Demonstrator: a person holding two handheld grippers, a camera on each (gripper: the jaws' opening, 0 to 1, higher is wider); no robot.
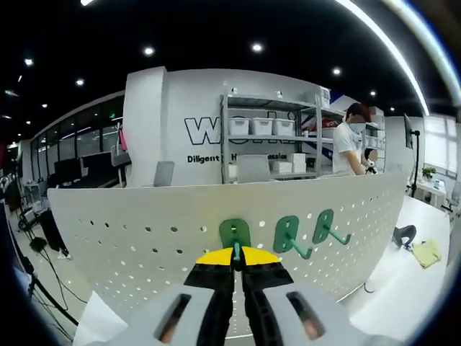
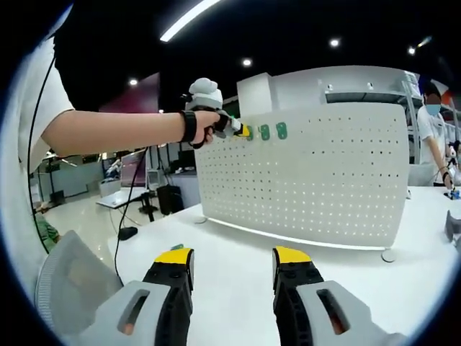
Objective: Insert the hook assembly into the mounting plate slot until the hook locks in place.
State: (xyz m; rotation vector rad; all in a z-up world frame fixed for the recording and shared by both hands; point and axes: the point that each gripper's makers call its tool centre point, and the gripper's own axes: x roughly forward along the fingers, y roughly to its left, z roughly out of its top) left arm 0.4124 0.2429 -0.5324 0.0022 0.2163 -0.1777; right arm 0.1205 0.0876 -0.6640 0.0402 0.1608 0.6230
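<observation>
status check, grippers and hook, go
Left gripper shut on green hook at pegboard. Right gripper open, empty. Two hooks already mounted beside.

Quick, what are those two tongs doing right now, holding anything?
Left tongs: closed on a green hook at the white pegboard.
Right tongs: open, holding nothing, above the table.

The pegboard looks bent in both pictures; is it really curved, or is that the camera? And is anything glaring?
Left gripper view: fisheye bows the pegboard; the green hooks stay sharp. Right gripper view: the pegboard bulges likewise; a ceiling light strip glares, and light reflects off the table.
</observation>
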